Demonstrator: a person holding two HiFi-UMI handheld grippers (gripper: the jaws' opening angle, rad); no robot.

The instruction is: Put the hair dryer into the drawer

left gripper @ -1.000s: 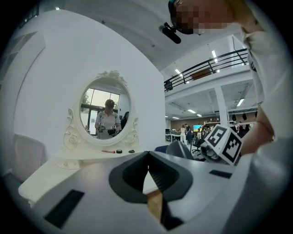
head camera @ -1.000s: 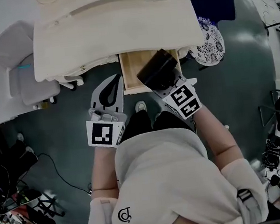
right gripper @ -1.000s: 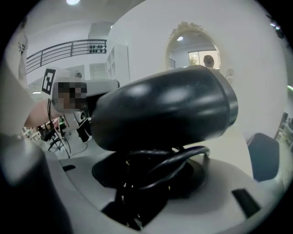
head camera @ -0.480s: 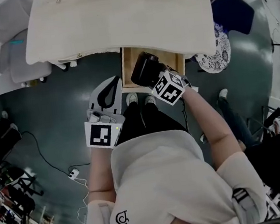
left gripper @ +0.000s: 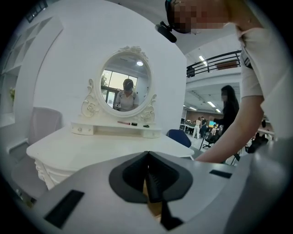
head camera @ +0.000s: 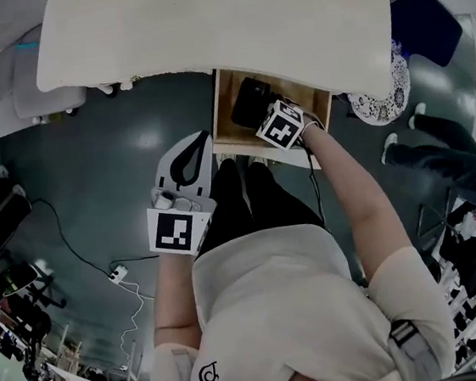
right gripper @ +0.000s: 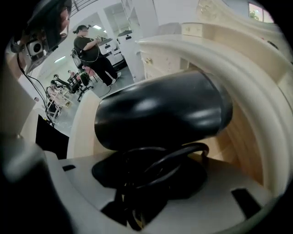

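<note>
Nearest my body, the left gripper hangs over the dark floor, its jaws pressed together with nothing between them. Further out, the right gripper points steeply down, its jaws clamped on the handle of the black hair dryer, with the cord looped at the pads. The dryer sits within the open wooden drawer; I can't tell whether it touches the bottom. Beyond, the white dressing table overhangs the drawer.
</note>
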